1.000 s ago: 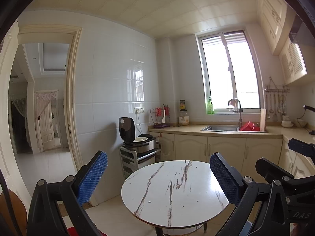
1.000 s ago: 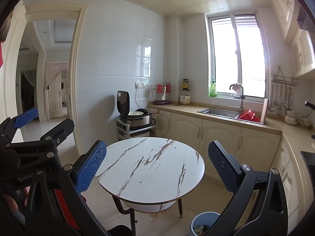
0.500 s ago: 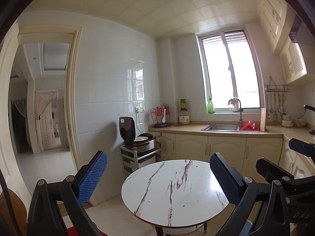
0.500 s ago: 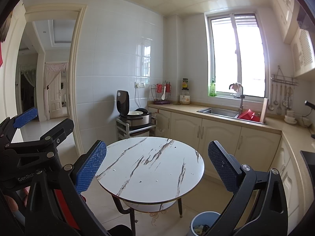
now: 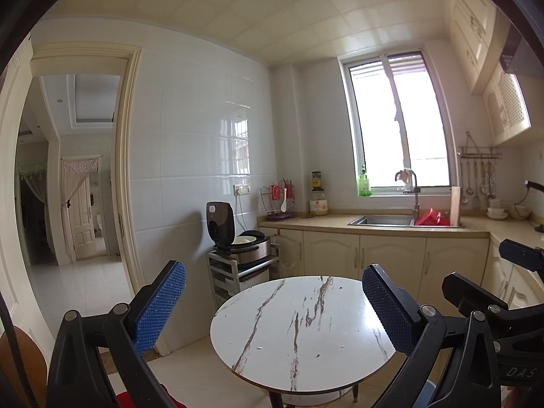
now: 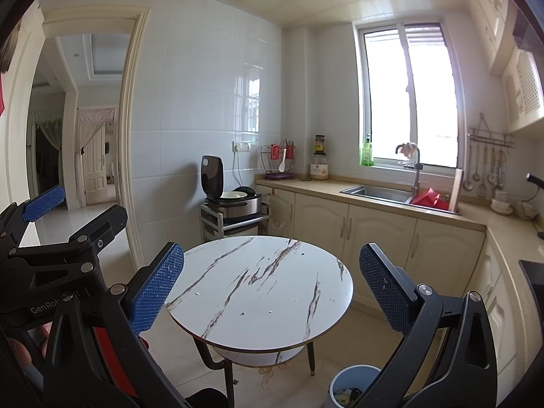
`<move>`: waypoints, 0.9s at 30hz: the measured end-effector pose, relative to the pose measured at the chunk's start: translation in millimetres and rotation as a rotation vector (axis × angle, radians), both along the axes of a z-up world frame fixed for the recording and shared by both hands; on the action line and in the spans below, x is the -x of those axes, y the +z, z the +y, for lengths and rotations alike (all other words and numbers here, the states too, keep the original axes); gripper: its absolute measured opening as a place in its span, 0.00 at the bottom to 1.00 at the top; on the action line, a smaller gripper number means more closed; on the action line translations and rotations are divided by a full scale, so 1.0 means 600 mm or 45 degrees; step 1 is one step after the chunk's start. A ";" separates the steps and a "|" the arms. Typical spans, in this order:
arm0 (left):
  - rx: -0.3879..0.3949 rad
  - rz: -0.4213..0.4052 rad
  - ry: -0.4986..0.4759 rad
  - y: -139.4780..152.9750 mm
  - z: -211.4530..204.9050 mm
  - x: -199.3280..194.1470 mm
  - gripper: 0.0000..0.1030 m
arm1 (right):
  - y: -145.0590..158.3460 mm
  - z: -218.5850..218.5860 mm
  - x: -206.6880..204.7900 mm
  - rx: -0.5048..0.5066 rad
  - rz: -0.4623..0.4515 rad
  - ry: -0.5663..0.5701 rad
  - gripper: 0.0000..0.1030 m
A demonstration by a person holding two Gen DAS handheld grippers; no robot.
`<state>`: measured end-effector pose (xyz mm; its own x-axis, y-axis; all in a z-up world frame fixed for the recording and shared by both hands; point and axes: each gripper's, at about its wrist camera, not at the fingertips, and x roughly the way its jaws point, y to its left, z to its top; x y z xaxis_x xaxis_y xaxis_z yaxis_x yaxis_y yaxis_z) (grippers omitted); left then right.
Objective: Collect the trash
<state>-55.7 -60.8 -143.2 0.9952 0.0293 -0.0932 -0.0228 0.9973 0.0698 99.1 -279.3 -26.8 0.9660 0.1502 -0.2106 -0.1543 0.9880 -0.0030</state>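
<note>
Almost nothing has changed over the last second: your left hand-held gripper and right hand-held gripper hover where they were, both released with jaws spread wide and nothing between them, so the collecting looks finished or paused rather than under way. The round marble surface ahead of you carries only a few tiny white and dark specks, too small to tell whether they are crumbs or marks. The trash itself sits in the blue bin on the floor, near and to the right of the table legs; some crumpled scraps show inside it. On the far left, the rice cooker stands open on its cart with a white bowl inside.
</note>
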 end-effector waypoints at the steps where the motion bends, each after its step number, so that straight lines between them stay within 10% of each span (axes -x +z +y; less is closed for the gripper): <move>1: -0.001 0.000 0.000 0.000 0.000 0.000 0.99 | 0.000 0.000 0.000 0.001 0.000 0.000 1.00; 27: -0.005 0.003 0.003 -0.004 0.002 0.000 0.99 | -0.002 -0.002 -0.002 0.006 0.002 0.002 1.00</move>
